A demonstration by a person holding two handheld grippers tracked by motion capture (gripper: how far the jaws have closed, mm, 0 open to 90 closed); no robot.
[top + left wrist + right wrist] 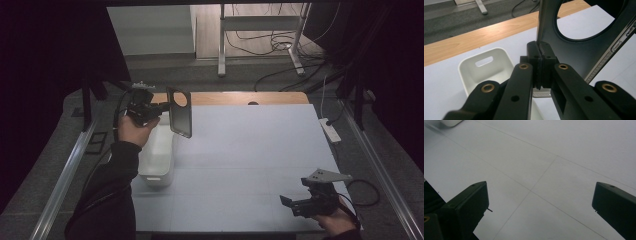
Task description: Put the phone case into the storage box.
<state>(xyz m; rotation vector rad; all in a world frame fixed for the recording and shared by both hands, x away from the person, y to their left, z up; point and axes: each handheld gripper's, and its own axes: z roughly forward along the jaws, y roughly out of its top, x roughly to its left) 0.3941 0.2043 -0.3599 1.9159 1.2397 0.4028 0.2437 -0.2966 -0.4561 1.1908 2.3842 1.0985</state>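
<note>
A dark phone case (180, 112) with a large round camera hole hangs upright above the table's left side. My left gripper (167, 106) is shut on its lower edge. In the left gripper view the pads (546, 53) pinch the case (579, 50) edge-on, with a white bin (461, 67) below and behind. That bin (157, 155) stands empty on the white table surface under the case. Near the front right corner my right gripper (295, 192) sits low over the table. Its jaws stand wide apart in the right gripper view (540, 195) with nothing between them.
A white mat (250, 150) covers the table, with a wooden strip (240, 98) along its far edge. A white power strip (330, 130) lies off the right edge. Metal stand legs (222, 50) and cables are on the floor beyond. Metal rails (65, 180) run along both sides.
</note>
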